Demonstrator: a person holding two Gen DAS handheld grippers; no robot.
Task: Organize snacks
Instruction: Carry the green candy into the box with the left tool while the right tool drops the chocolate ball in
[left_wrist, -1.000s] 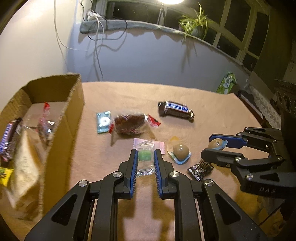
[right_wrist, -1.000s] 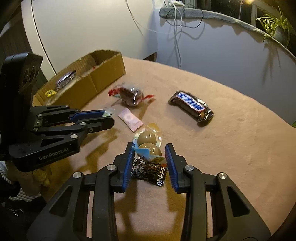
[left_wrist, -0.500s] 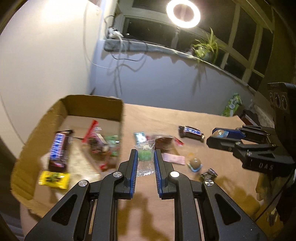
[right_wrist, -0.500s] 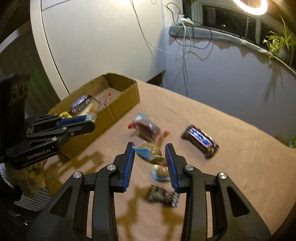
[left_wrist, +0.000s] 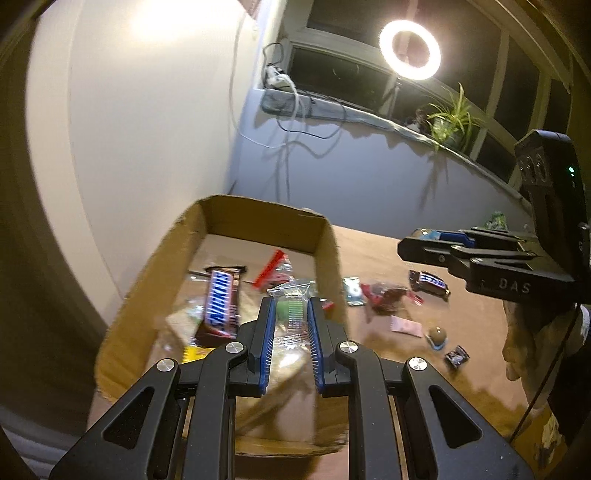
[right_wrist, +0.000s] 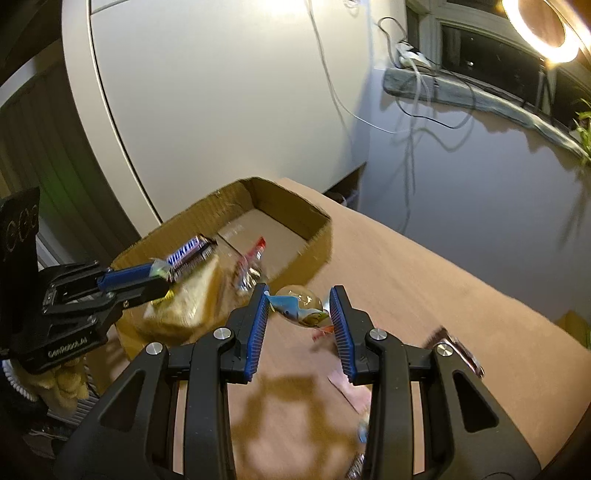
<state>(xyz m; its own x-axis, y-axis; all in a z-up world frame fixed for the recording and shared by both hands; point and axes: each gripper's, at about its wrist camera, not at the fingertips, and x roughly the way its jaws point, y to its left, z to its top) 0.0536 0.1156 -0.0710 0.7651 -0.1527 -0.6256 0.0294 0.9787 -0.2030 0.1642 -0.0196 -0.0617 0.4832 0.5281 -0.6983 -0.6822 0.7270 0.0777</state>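
My left gripper is shut on a clear packet with a green sweet and holds it above the near right part of the cardboard box. The box holds a Snickers bar, a red-ended wrapper and other snacks. My right gripper is shut on a blue-wrapped chocolate ball and holds it in the air to the right of the box. The left gripper also shows in the right wrist view, over the box.
On the tan table lie a dark bar, a brown wrapped cake, a teal packet, a pink packet, a chocolate ball and a small dark packet. A wall stands behind.
Both grippers have lifted their snacks off the table and moved left toward the box. The left one now hangs over the box.
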